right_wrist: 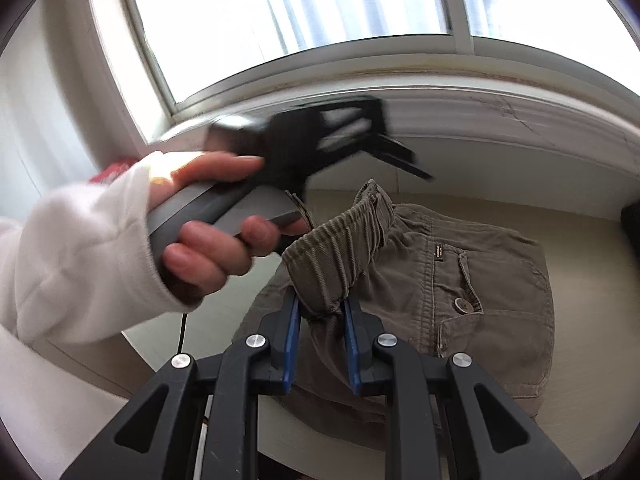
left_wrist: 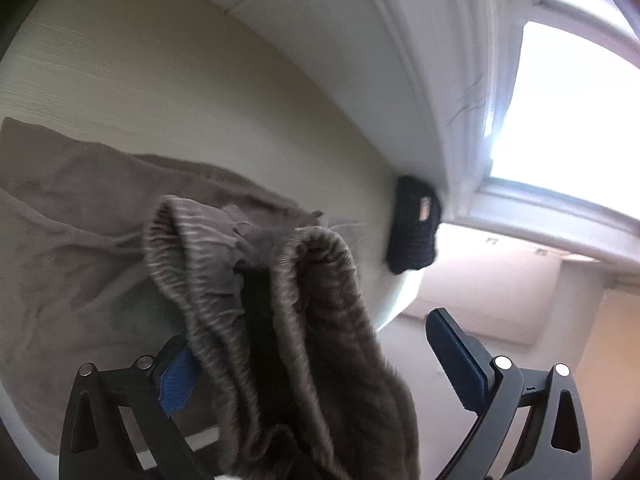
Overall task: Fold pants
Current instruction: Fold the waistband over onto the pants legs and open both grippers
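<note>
Olive-brown pants lie bunched on the pale table. My right gripper is shut on the ribbed elastic waistband and lifts it off the table. In the left wrist view the waistband drapes between the fingers of my left gripper, whose jaws stand wide apart and do not pinch the cloth. The rest of the pants spreads over the table to the left. The left gripper also shows, blurred, in the right wrist view, held by a hand in a white sleeve.
A black object lies at the table's far edge by the wall. A bright window with a white sill runs behind the table. A thin cable hangs off the table's left edge.
</note>
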Demonstrator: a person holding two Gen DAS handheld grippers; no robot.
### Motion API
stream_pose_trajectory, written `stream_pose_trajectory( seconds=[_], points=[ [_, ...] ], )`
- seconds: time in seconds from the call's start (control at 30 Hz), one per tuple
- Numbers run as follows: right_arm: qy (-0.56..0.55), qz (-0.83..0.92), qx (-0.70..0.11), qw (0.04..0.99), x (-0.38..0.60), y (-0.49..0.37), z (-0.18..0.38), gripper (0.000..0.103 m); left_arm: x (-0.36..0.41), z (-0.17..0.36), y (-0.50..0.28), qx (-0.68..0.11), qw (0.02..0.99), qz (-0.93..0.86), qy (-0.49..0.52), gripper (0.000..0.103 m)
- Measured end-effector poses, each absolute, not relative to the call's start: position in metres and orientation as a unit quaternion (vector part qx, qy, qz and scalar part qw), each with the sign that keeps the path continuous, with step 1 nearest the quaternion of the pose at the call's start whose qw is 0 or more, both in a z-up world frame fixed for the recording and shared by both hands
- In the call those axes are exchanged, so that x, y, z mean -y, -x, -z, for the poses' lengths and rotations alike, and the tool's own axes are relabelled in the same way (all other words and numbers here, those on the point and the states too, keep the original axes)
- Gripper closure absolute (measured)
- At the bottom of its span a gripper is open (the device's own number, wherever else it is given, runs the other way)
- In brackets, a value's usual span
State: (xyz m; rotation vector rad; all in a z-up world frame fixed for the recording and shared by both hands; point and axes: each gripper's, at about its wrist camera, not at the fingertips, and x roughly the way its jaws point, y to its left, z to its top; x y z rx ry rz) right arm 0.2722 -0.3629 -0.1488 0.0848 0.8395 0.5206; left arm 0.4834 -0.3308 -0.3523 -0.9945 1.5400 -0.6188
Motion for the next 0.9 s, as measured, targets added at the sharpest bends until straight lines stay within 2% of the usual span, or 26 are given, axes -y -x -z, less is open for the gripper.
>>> stream_pose_trajectory(
  seconds=[0.07,0.1,0.13,0.17,0.2,0.23,0.33,0.57,0.7,0.9],
  points=[
    [-0.039,-0.248,-0.403,0.880,0.363,-0.273,0.149,0.088,0.336,0.345,-0.484,-0.659,0.584,0.262,0.396,0.006],
    [-0.041,-0.246,-0.401,0.881,0.365,-0.273,0.148,0.088,0.338,0.340,-0.484,-0.658,0.594,0.262,0.382,0.019],
    [-0.042,-0.244,-0.400,0.882,0.367,-0.274,0.147,0.088,0.339,0.337,-0.484,-0.656,0.601,0.266,0.370,0.042],
    [-0.043,-0.243,-0.398,0.884,0.368,-0.274,0.145,0.088,0.337,0.332,-0.482,-0.655,0.610,0.267,0.357,0.053],
    [-0.044,-0.241,-0.395,0.885,0.370,-0.275,0.143,0.088,0.335,0.327,-0.481,-0.653,0.618,0.265,0.348,0.069],
    [-0.044,-0.242,-0.392,0.887,0.371,-0.276,0.139,0.088,0.332,0.322,-0.480,-0.649,0.627,0.265,0.340,0.073],
    [-0.037,-0.252,-0.380,0.889,0.367,-0.278,0.126,0.088,0.321,0.299,-0.478,-0.628,0.654,0.276,0.320,0.078],
    [-0.002,-0.301,-0.358,0.884,0.332,-0.278,0.104,0.088,0.265,0.263,-0.476,-0.588,0.684,0.277,0.332,0.079],
    [0.012,-0.341,-0.372,0.863,0.301,-0.280,0.113,0.087,0.231,0.273,-0.464,-0.592,0.699,0.253,0.311,0.079],
    [0.005,-0.388,-0.422,0.819,0.264,-0.291,0.153,0.087,0.182,0.329,-0.451,-0.628,0.690,0.199,0.300,0.079]
  ],
)
